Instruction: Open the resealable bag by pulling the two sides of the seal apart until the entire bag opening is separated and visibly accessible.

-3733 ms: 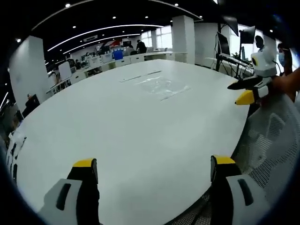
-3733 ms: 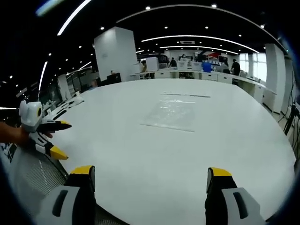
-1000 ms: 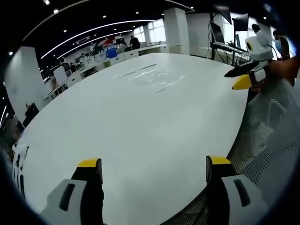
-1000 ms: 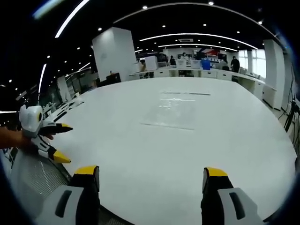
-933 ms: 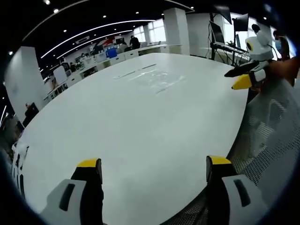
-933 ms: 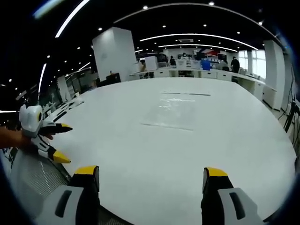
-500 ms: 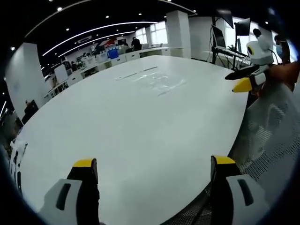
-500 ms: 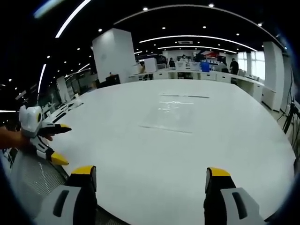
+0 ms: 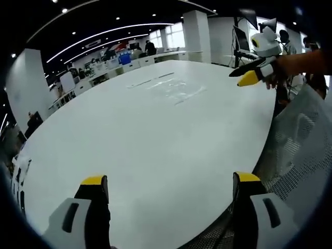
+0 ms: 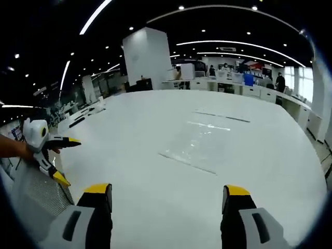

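Right hand-held gripper (image 10: 167,194) spread wide, gripping nothing, above the tabletop (image 10: 129,155) short of the bag (image 10: 199,145). Left hand-held gripper (image 9: 168,187) likewise spread, empty, at the tabletop's near edge. Clear bag lies flat mid-tabletop, well beyond both, seal strip unopened.

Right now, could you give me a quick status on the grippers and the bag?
Both hand-held grippers open, holding nothing. Clear resealable bag flat on white table, untouched. Nothing lying between right hand-held gripper and bag.
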The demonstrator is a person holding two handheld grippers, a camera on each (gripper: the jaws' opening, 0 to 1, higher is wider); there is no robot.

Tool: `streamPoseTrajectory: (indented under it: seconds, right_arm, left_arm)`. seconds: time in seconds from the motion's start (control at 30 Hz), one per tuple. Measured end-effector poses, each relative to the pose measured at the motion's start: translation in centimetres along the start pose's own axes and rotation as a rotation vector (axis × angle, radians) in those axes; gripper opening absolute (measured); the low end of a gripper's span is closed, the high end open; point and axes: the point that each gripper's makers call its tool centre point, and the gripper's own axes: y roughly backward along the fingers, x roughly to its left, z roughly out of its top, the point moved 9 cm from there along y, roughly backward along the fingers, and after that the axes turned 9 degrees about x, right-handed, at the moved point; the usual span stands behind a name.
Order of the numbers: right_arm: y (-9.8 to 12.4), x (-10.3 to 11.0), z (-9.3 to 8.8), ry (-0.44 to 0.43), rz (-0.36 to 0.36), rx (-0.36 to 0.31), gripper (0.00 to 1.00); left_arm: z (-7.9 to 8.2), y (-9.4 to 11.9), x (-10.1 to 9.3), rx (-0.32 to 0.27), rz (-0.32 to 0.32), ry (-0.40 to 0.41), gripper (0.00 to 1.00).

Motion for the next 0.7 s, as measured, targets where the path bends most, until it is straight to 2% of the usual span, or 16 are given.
streamPoseTrajectory:
  seconds: [0.23, 0.47, 0.57, 0.63, 0.7]
  right_arm:
    - [-1.9, -1.1, 1.3, 0.120, 0.026, 0.041, 0.83]
    - [-3.9, -1.8, 2.5, 0.180, 0.050, 0.052, 0.77]
    - [-4.7, -2.4, 3.2, 0.179, 0.055, 0.057, 0.64]
    - [-5.3, -2.9, 3.5, 0.174, 0.056, 0.058, 0.62]
    - [-6.0, -3.3, 3.5, 0.170, 0.059, 0.087, 0.61]
  left_arm:
    - [0.0, 0.0, 0.1, 0.001, 0.006, -0.008, 0.98]
    - [0.0, 0.0, 0.0, 0.001, 0.004, -0.013, 0.98]
    - [0.0, 0.0, 0.0, 0.006, 0.000, -0.017, 0.97]
    - [0.0, -0.1, -0.1, 0.010, -0.002, -0.021, 0.97]
    - [-0.1, -0.1, 0.0, 0.012, -0.001, -0.019, 0.97]
